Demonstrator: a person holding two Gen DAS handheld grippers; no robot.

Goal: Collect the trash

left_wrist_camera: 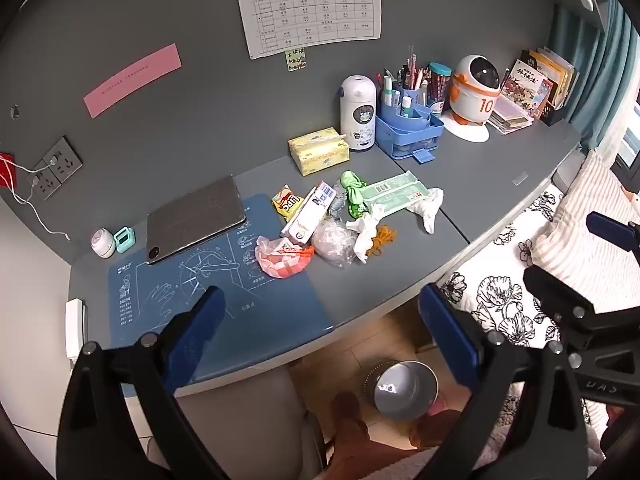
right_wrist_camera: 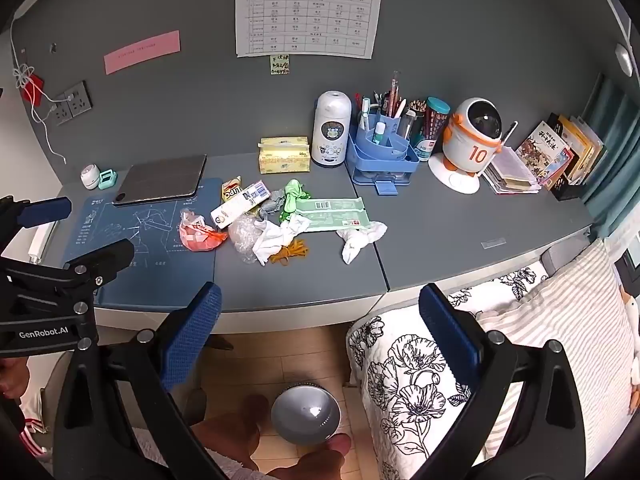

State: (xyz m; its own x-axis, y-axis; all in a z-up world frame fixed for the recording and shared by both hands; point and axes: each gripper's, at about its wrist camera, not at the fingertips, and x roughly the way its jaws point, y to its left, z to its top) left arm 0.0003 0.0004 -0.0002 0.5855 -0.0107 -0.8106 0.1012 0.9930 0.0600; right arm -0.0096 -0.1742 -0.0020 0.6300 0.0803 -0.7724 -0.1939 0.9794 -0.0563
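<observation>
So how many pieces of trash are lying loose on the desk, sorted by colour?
White: 3 (carton, tissue, tissue)
Green: 2 (wrapper, flat packet)
Yellow: 2 (snack packet, string)
Pink-orange: 1 (bag)
Clear: 1 (plastic)
Grey: 1 (scrap)
Total: 10

tissue boxes: 1 | waste bins: 1 | tablets: 1 | toy robots: 1 | crumpled white tissues: 2 | grippers: 2

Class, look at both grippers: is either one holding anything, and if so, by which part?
Nothing is held. The left gripper and the right gripper both stand open and empty above the desk edge.
</observation>
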